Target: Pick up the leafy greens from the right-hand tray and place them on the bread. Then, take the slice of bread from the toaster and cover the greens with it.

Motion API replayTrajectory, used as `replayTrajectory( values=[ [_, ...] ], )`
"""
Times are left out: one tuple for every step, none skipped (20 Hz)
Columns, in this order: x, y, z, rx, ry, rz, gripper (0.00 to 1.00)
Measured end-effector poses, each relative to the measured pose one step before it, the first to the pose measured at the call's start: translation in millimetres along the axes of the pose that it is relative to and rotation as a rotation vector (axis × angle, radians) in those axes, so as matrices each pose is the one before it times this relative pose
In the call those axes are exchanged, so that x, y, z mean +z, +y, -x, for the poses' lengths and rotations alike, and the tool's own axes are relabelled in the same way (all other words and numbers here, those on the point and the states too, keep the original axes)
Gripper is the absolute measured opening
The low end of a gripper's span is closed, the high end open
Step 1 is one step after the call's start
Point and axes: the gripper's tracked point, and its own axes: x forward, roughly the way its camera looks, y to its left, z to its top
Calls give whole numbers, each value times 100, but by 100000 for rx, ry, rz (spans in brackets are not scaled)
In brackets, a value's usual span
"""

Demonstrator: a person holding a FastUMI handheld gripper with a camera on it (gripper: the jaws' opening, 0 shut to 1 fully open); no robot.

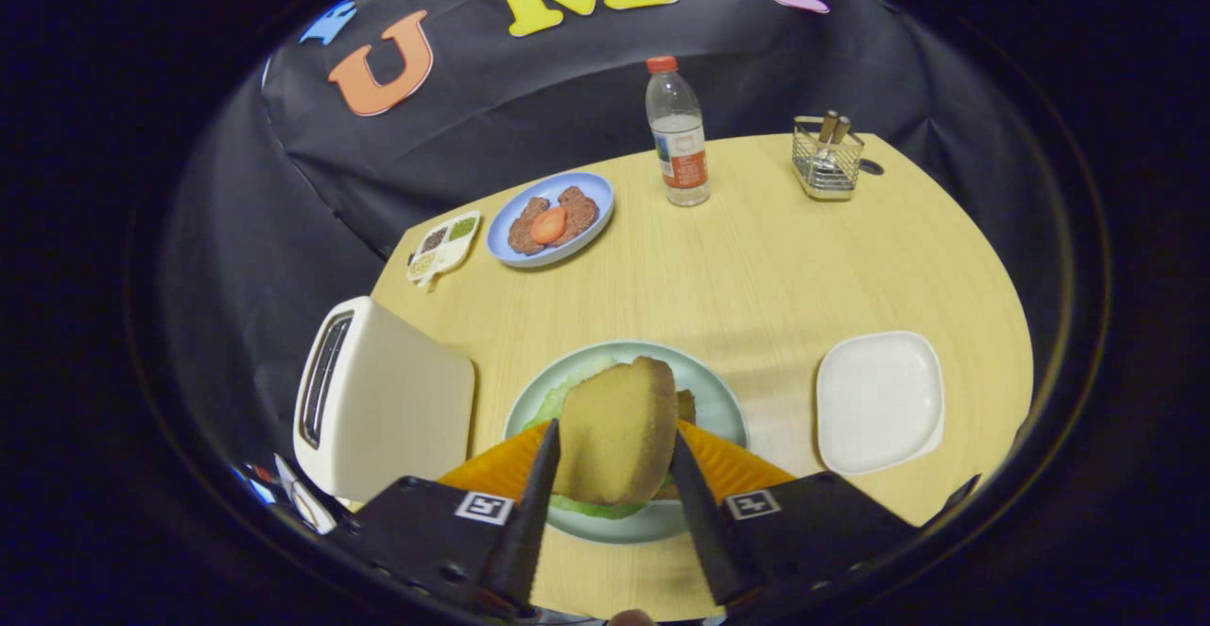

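- One gripper [614, 460] hangs over the near edge of the wooden table [756, 267], its two fingers clenched on one slice of bread [619, 437], one finger pressing each side of it.
- The slice sits tilted between the fingers, right above the round pale green plate [723, 399].
- On that plate lie the leafy greens [596, 508], one bunch, peeking out past the slice on the near side and on the far left side; a bit of a second bread slice [686, 406] shows just behind the held one. Whether the held slice touches the greens I cannot tell.
- One white toaster [378, 399] stands just left of the plate, its slot facing left.
- One white square tray [879, 399] lies to the right of the plate, apart from it, with nothing on it.
- One blue plate [591, 186] lies farther back on the left, holding two brown meat patties [577, 210] and one tomato slice [548, 225] resting on top between them.
- One small divided dish [444, 246] lies just left of the blue plate, with four small portions in its compartments.
- One plastic bottle [677, 134] with a red cap stands upright at the back of the table.
- One wire basket [828, 161] stands at the far right, holding two wooden-handled utensils.
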Motion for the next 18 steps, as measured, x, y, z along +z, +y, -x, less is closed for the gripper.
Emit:
replayTrajectory(
  values=[
    [24, -343, 219, -871, 169, 349, 85],
    [123, -282, 34, -689, -223, -226, 91],
    [181, -228, 308, -683, -791, 38, 96],
    [219, -268, 15, -945, -722, 506, 96],
    [152, -164, 305, -414, -698, 904, 97],
    [192, -124, 187, -13, -659, 687, 96],
    [156, -106, 83, -63, -666, 858, 96],
    [122, -165, 140, -133, -356, 309, 96],
    [96, -72, 198, 265, -414, -109, 96],
    [96, -13, 289, 237, -683, -21, 97],
    [281, -47, 398, 394, -1338, 272, 97],
    [385, -83, 429, 75, -1616, 946, 97],
    [436, -106, 413, -67, -1787, 1156, 97],
    [564, -73, 610, -108, -2418, 1418, 97],
    [798, 12, 753, -5, -3262, 1890, 97],
    [825, 83, 747, -61, -3010, 2048, 97],
    [1179, 155, 886, -49, -4105, 2819, 97],
    [1059, 108, 862, -94, -3726, 2603, 97]
  ],
)
